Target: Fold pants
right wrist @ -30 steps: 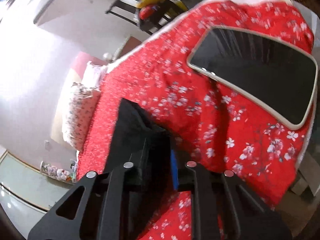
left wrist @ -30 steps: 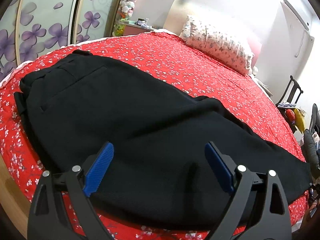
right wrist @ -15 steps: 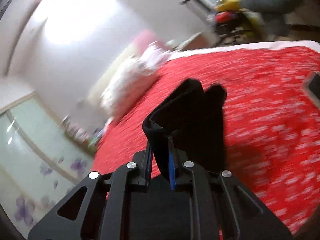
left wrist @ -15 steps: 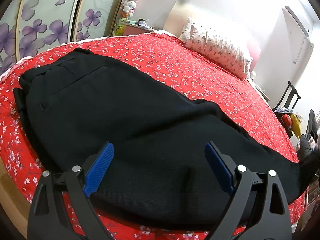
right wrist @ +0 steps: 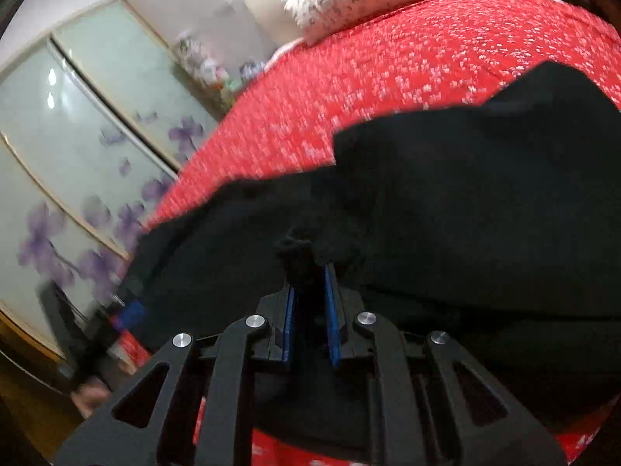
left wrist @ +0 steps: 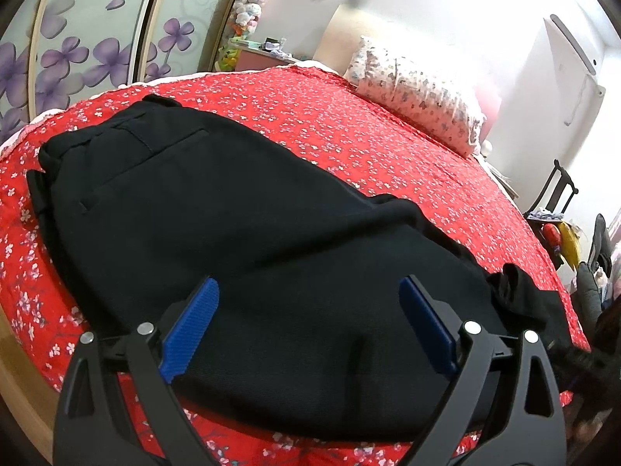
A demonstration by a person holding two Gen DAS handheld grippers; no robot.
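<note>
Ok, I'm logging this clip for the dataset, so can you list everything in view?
pants: one, black, spread across the bed, cuff end lifted by the right gripper
bedspread: one, red with white blossoms, covering the bed
pillow: one, white floral, at the head of the bed
wardrobe doors: pale glass with purple flowers, behind the bed
plush toys: a stack, pastel, beside the wardrobe
chair: one, black, past the bed's right side
left gripper: open, above the pants
right gripper: shut on the pants
</note>
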